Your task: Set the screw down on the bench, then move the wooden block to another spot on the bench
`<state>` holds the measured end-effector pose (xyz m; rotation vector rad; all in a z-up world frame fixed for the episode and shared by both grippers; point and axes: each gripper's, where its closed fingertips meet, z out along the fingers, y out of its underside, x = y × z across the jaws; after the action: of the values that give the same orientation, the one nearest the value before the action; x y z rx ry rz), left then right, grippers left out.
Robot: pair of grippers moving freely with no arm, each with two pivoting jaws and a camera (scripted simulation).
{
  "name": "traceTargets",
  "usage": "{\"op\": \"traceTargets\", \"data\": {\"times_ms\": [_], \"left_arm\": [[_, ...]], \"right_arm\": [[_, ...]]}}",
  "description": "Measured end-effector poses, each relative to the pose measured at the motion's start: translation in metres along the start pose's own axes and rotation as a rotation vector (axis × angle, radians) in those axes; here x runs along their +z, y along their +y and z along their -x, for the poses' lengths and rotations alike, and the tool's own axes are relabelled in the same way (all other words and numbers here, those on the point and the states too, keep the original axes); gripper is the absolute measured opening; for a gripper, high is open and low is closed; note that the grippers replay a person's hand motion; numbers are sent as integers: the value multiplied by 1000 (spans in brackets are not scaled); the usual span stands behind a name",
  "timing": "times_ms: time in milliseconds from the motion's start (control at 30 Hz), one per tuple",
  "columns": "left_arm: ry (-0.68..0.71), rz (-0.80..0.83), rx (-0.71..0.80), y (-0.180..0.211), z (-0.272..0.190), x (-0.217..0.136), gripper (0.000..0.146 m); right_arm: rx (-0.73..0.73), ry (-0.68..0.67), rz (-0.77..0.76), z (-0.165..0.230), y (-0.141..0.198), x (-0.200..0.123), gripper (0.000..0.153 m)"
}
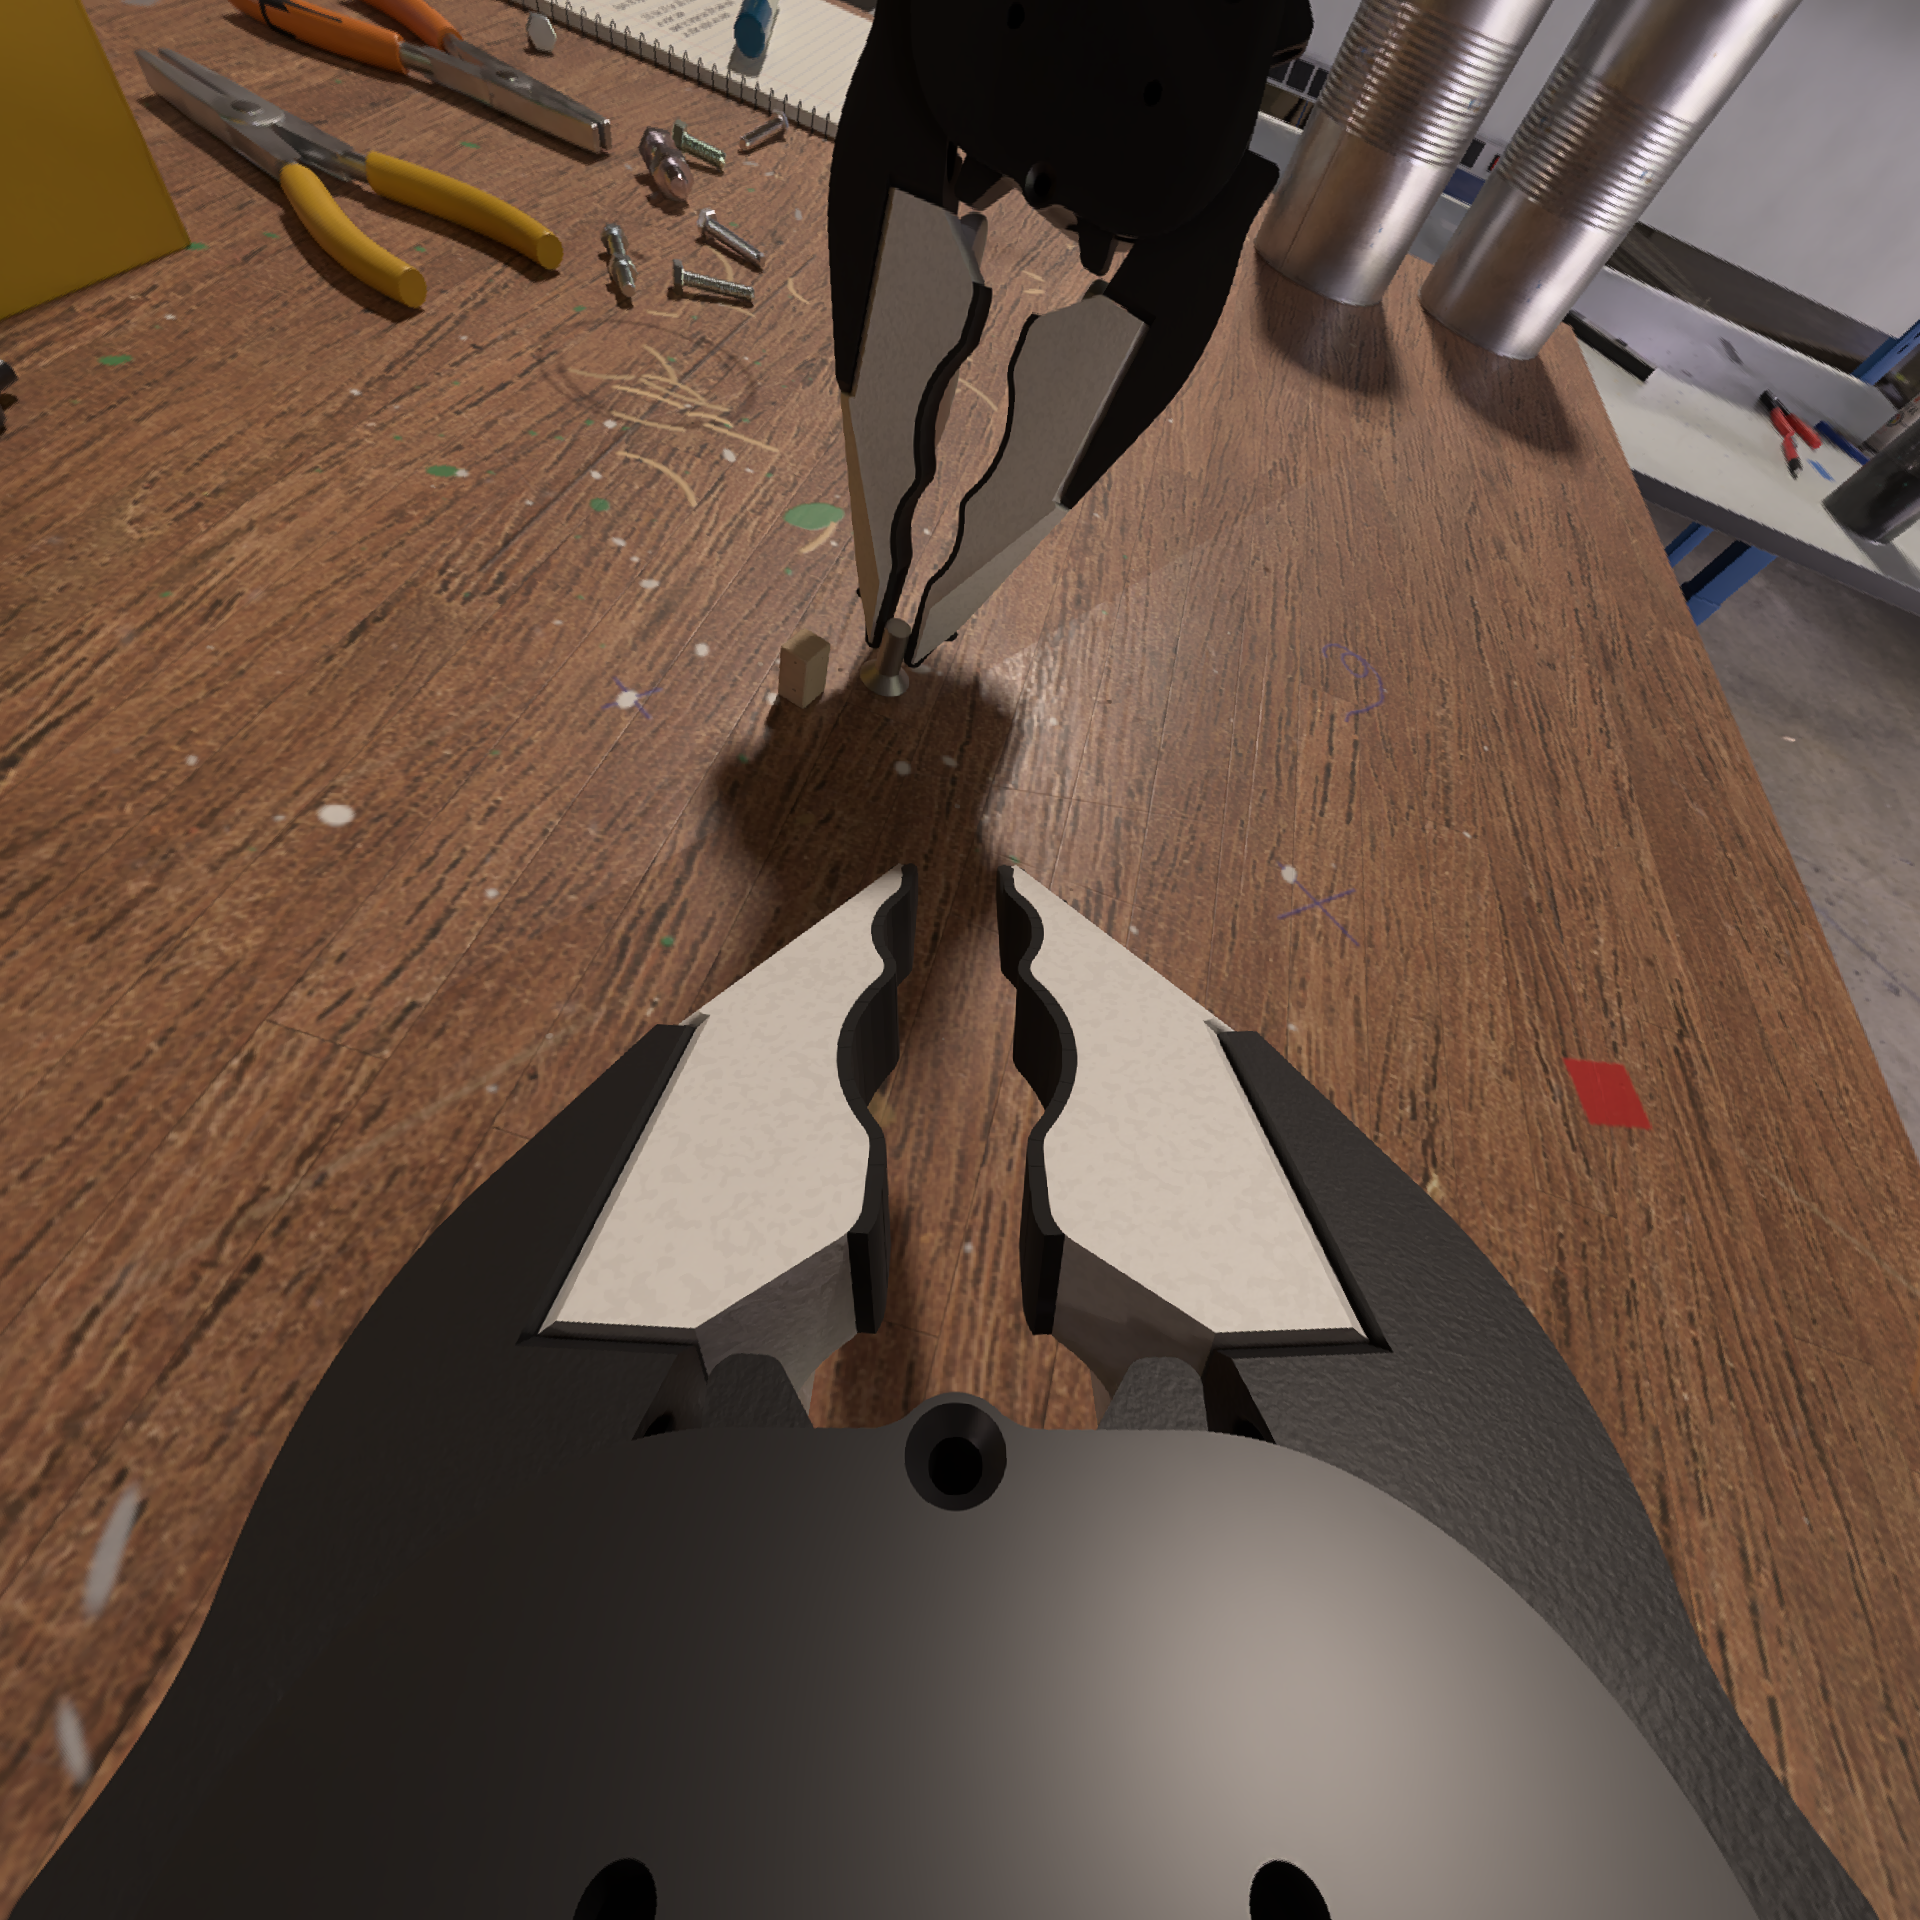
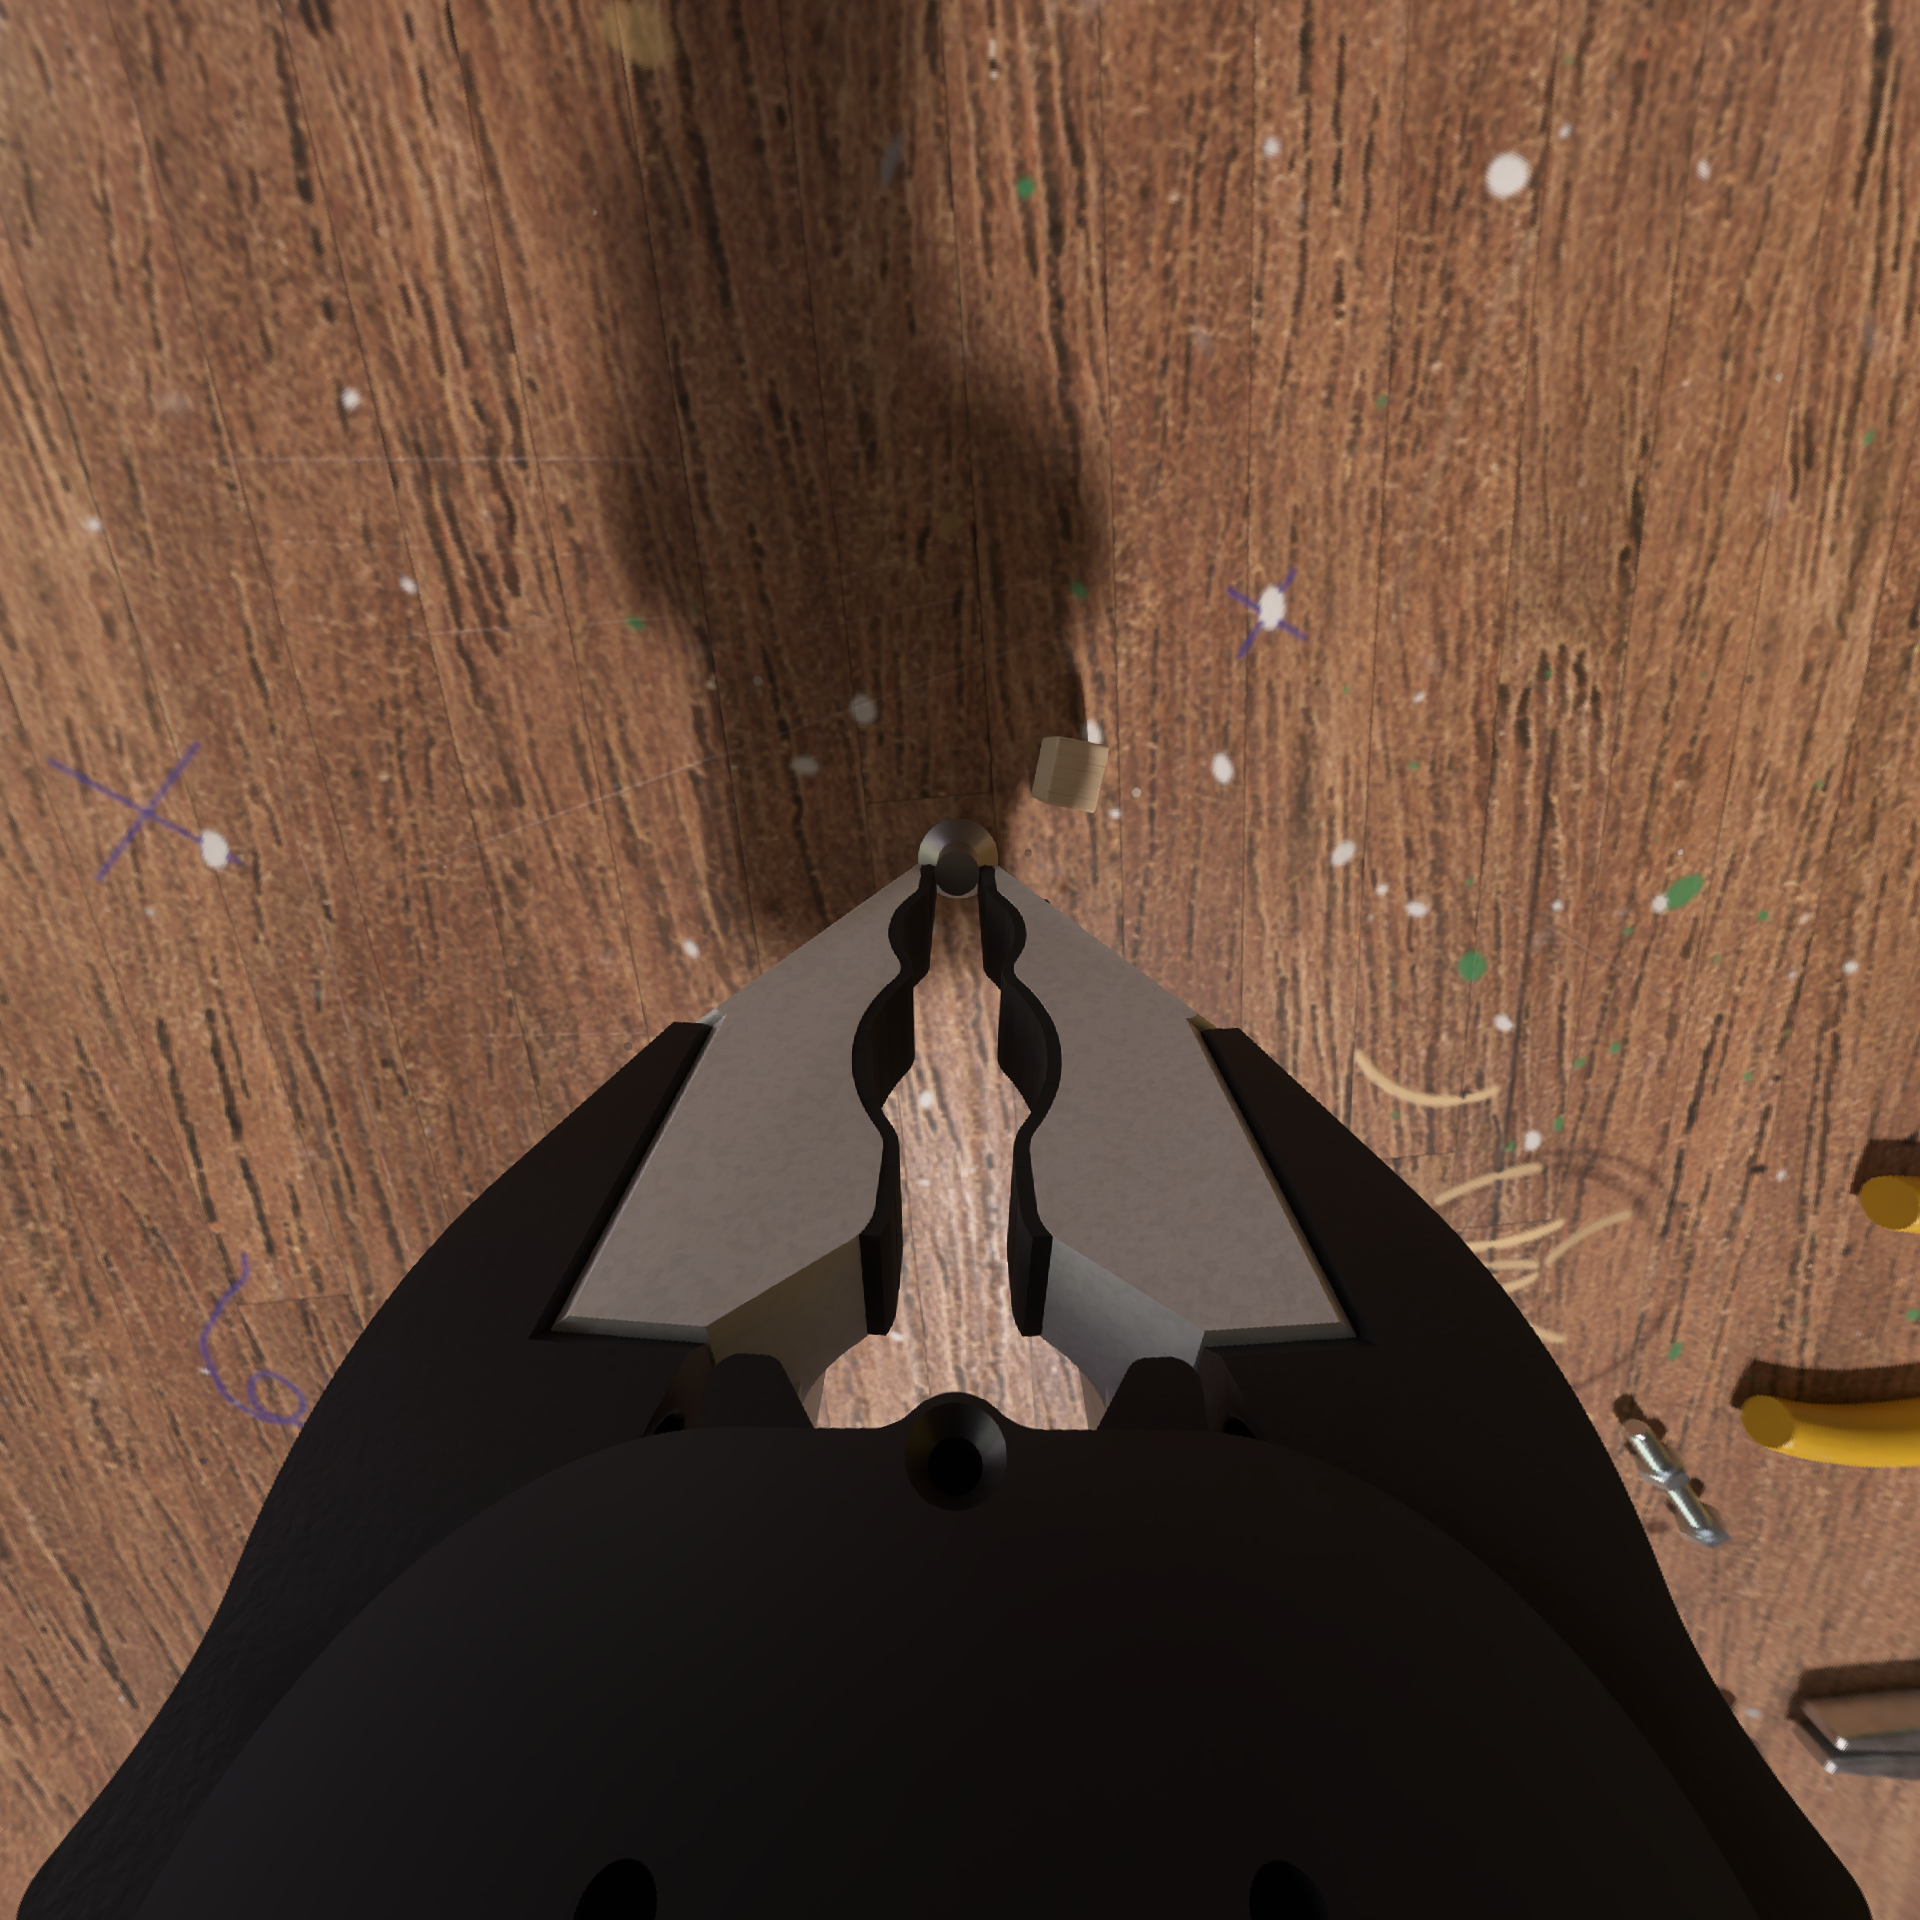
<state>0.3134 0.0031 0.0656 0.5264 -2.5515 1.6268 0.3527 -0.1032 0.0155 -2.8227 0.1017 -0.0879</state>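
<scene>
Right gripper [image 1: 902, 652] clamps screw [image 1: 889, 665] by shank, head down, touching bench [image 1: 1351, 727]. Left gripper [image 1: 956, 883] jaws parted, empty. Wooden block [image 1: 802, 670] just beside screw: likely light, rigid; grip opp. flat faces. Screw smooth, may slip

Yellow-handled pliers [image 1: 343, 182] and orange-handled pliers [image 1: 416, 52] lie at the far left of a paint-flecked workshop surface, just beside a yellow box [image 1: 73, 145] at the left edge. Loose bolts and screws [image 1: 686, 234] are scattered near the plier handles, in front of a spiral notebook [image 1: 717, 47] bearing a small blue-capped item [image 1: 750, 26]. Two threaded metal pipes [image 1: 1455, 156] stand upright at the far right. A red square marker [image 1: 1607, 1091] sits near the right edge. Beyond it, red-handled cutters [image 1: 1789, 431] rest on a pale side table [image 1: 1725, 457].
</scene>
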Motion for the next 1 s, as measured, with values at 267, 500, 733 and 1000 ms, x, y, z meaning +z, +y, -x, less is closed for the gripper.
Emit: {"op": "traceTargets", "data": {"times_ms": [267,500,733,1000], "left_arm": [[-8,-2,1,0,1,-1,15],[-8,6,9,1,0,0,15],[-17,16,14,3,1,2,15],[-13,18,9,5,2,3,15]], "right_arm": [[-26,-24,44,0,1,1,8],[-34,4,34,0,1,2,8],[36,21,-15,3,3,3,12],[184,49,-230,-8,-13,-18,47]]}}
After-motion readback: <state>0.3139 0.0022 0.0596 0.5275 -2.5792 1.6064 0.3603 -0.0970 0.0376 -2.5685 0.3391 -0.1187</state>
